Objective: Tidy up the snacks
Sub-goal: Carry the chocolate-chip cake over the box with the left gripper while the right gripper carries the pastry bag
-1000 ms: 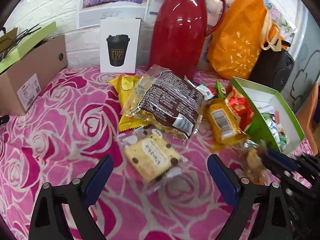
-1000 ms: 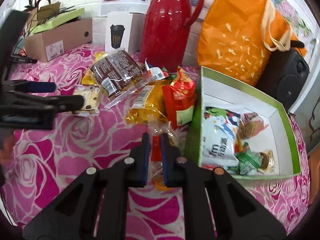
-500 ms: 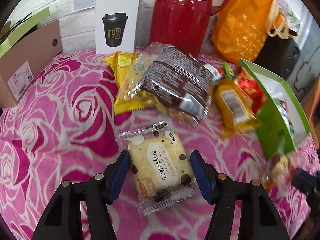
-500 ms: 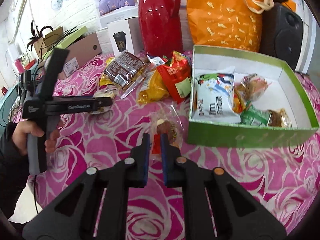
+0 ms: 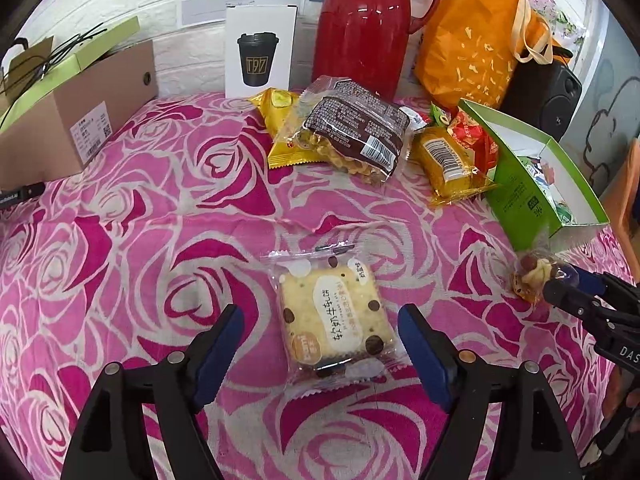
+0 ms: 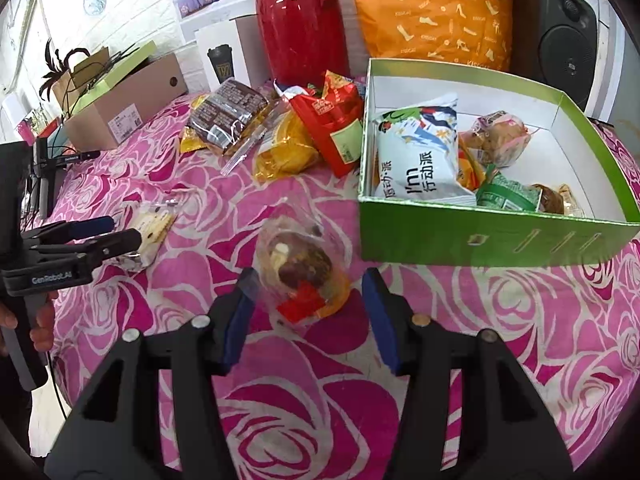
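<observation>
A clear packet with a chocolate-chip cracker (image 5: 332, 312) lies flat on the rose-patterned cloth between the fingers of my left gripper (image 5: 320, 344). The jaws are opening and the pads stand clear of the packet on both sides. My right gripper (image 6: 310, 312) is also opening. A clear-wrapped pastry (image 6: 298, 264) rests on the cloth between its fingers, and the pads no longer press on it. The green box (image 6: 480, 236) stands just right of it, holding several wrapped snacks. In the left wrist view the pastry (image 5: 534, 276) sits at the right gripper's tips.
A pile of snacks lies behind: a brown packet (image 5: 356, 128), a yellow one (image 5: 448, 160), a red one (image 6: 336, 120). At the back stand a red flask (image 5: 360, 24), an orange bag (image 5: 476, 36), a speaker (image 6: 560, 28), a cardboard box (image 5: 72, 120).
My right gripper was shut on the pastry's wrapper and has opened, leaving it on the cloth. My left gripper moved over the cracker packet, narrowed around it, then widened again.
</observation>
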Demonstrator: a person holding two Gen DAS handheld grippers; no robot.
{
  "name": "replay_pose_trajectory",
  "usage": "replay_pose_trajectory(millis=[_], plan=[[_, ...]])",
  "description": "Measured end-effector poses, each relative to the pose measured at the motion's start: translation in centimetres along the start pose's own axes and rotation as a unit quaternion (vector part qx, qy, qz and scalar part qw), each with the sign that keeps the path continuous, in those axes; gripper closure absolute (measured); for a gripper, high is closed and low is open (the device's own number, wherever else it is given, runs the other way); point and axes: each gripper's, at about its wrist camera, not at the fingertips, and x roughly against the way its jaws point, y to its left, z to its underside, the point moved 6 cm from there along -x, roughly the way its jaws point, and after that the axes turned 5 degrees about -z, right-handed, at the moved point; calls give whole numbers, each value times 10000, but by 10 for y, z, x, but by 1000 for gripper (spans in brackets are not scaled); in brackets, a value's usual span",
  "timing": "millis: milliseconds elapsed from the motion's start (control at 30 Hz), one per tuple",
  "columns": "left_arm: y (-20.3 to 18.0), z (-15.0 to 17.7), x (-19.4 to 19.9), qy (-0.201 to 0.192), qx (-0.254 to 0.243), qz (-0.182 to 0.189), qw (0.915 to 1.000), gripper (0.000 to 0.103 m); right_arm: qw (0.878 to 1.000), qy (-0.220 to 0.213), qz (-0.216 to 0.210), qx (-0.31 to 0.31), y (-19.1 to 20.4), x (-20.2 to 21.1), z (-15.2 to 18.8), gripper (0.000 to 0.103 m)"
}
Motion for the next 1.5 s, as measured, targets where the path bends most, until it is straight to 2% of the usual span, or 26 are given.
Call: replay_pose_trajectory(millis=[300,333,367,400,433,467,567,767,933,1133,1267,1333,1500], plan=[[-7,-6,-14,141,-41,34,9999,20,9999,39,-132,-104,-1,-13,-1,49],[-6,-5,-16,159,-53,1,9999,20,9998,57,-141,-141,-3,-14,-1,54],[-4,-3,-18,204,-66,-35,9998,20,9997,83,-145,-168,-4,-16,0,66],[-4,-2,-21,246,-86,-19,9997,22,9996,81,-174,-227,-6,-15,0,71],[-4,0,-23,268,-111,50,9996,38,9993,60,-231,-288,-7,-13,0,73],[-4,0,-22,222,-151,40,9996,45,9989,13,-305,-344,-7,-9,-1,87],[-3,-1,-13,251,-49,190,9995,45,9987,-217,-316,-332,-6,8,-6,89],[-21,-21,30,-253,-239,340,9988,45,9964,-659,-430,-309,-3,41,-19,90],[-59,-54,59,-665,-534,651,9942,45,9928,-1103,-366,-295,-9,73,-37,90],[-119,-85,72,-931,-934,1066,9855,45,9869,-1565,25,-388,-43,108,-58,90],[-159,-98,69,-998,-1189,1260,9798,45,9830,-1712,344,-568,-77,122,-64,93],[-179,-105,63,-978,-1302,1357,9773,45,9809,-1741,508,-697,-98,125,-65,100],[-225,-112,39,-806,-1511,1577,9725,45,9791,-1636,702,-985,-141,116,-61,101]])
